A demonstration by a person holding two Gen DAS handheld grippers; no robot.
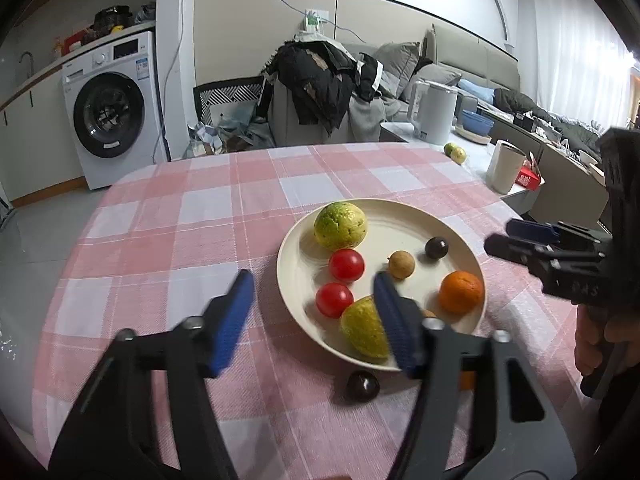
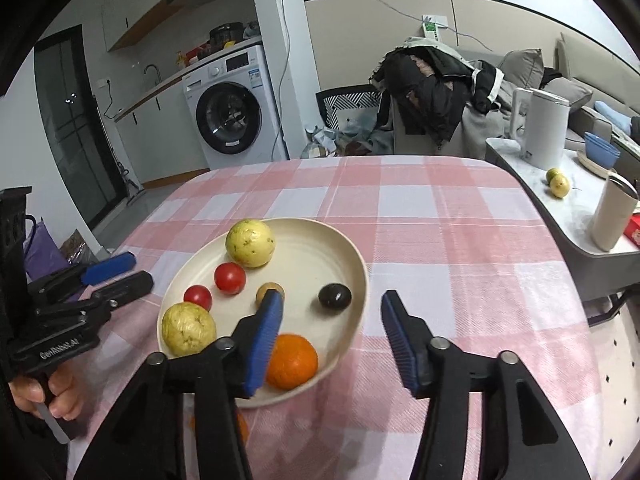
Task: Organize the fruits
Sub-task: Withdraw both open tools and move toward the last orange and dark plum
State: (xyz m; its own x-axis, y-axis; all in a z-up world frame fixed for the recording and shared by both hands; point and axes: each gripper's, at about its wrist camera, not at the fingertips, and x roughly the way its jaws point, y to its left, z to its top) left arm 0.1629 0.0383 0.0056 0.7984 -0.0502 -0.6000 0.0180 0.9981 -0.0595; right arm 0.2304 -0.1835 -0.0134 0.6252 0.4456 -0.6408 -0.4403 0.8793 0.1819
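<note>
Round cream plate (image 2: 352,264) on the pink-and-white checked tablecloth (image 2: 440,240) holds two yellow-green guavas (image 2: 250,242), two red tomatoes (image 2: 229,278), a brown longan, a dark plum and an orange (image 2: 293,360). Left gripper (image 1: 314,320) and right gripper (image 2: 330,334) both stand released, gripping nothing. A dark round fruit (image 1: 362,386), possibly another plum, lies off-plate, just beside the rim. White kettle (image 2: 544,128) on the side counter.

A round cream plate (image 1: 298,280) sits on the pink checked tablecloth (image 1: 168,216). In it lie 2 yellow-green guavas (image 1: 340,226), 1 at the far rim and 1 at the near rim, with 2 red tomatoes (image 1: 346,265) between them. Right of these lie a small tan longan (image 1: 401,265), a dark round fruit (image 1: 436,247) and an orange (image 1: 461,292). Another dark round fruit (image 1: 362,386) lies on the cloth just before the plate.
</note>
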